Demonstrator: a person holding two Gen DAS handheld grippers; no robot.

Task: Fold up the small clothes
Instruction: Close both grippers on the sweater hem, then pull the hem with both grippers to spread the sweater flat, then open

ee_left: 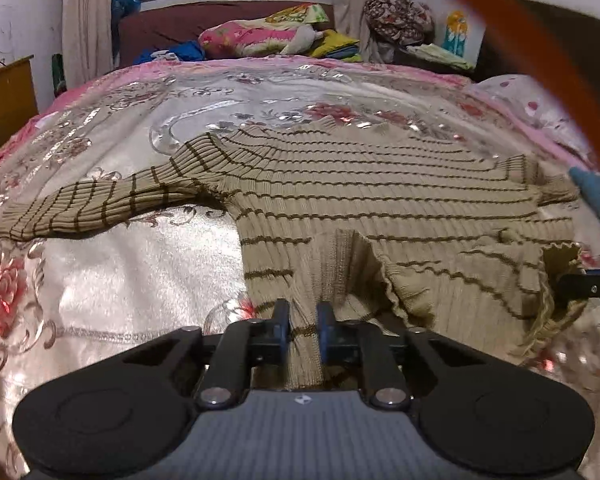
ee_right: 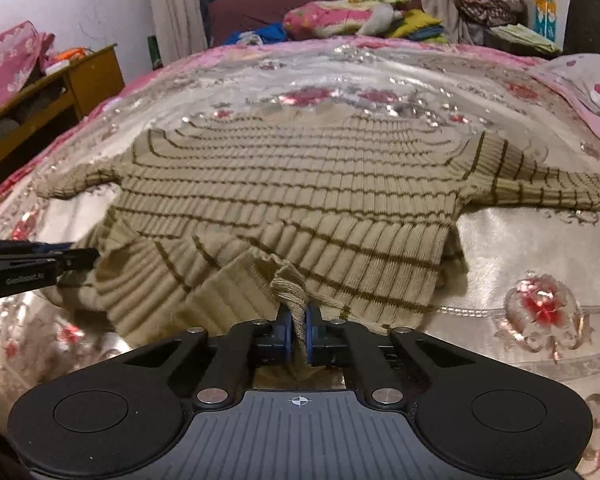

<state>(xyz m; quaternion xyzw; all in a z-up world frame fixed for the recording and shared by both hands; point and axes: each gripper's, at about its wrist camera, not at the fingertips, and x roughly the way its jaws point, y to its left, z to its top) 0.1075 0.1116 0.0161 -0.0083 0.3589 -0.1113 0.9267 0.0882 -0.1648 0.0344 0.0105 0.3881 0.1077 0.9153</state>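
Left tool (ee_left: 303, 322) pinches the striped sweater (ee_left: 380, 184) hem; right tool (ee_right: 299, 326) pinches it too.

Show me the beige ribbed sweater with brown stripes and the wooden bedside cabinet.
Beige ribbed sweater with brown stripes (ee_right: 300, 184): right wrist view, middle of the chest.
Wooden bedside cabinet (ee_left: 10, 96): left wrist view, its side panel.

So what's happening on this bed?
A person with a gripper in each hand is folding a striped sweater spread on the bed. The left gripper and right gripper are each shut on its near hem, which is bunched up. The sleeves lie out to the sides.
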